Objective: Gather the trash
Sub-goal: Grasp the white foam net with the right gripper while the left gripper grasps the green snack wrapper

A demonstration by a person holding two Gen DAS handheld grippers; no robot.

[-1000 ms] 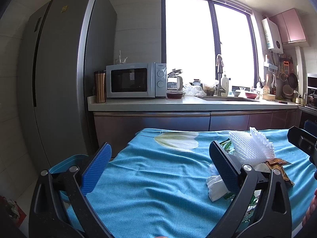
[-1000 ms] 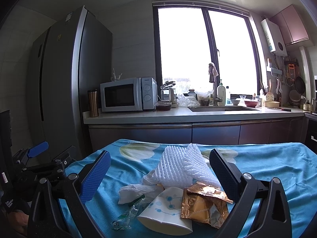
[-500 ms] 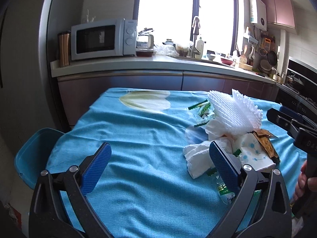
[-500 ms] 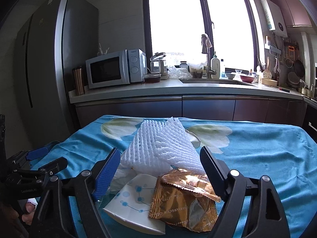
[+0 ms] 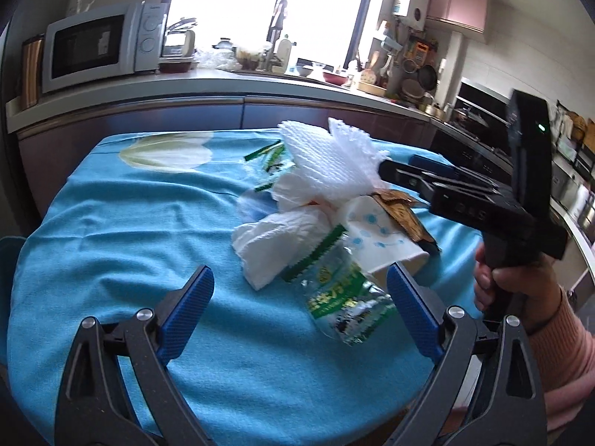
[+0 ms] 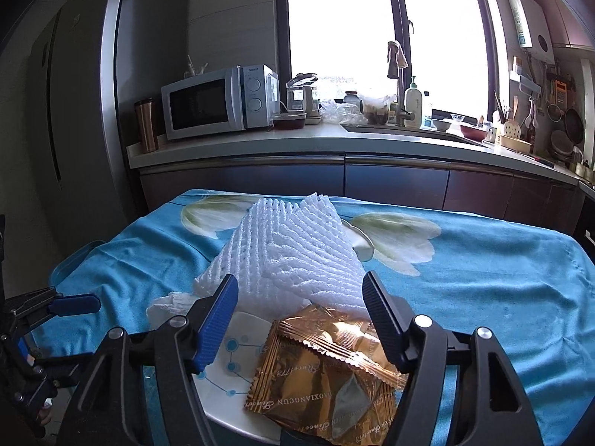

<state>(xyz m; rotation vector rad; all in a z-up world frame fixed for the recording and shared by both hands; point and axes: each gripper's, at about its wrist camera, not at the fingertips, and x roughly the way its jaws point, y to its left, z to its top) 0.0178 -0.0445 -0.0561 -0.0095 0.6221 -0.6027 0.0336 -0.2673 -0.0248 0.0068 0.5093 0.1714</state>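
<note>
Both your grippers have dropped toward the trash heap on the blue tablecloth (image 5: 111,245). Your left gripper (image 5: 299,299) is wide, closing slightly, empty, with the clear green-labelled wrapper (image 5: 340,293) lying between its jaws. Your right gripper (image 6: 299,312) is closing around the white foam net (image 6: 293,256) and gold snack packet (image 6: 327,371), pads not yet touching either.

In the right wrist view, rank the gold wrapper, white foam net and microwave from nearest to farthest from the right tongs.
1. Gold wrapper: between the closing right tongs, on top of the pile.
2. White foam net: just beyond the tips, centre.
3. Microwave: on the far counter, left.
</note>
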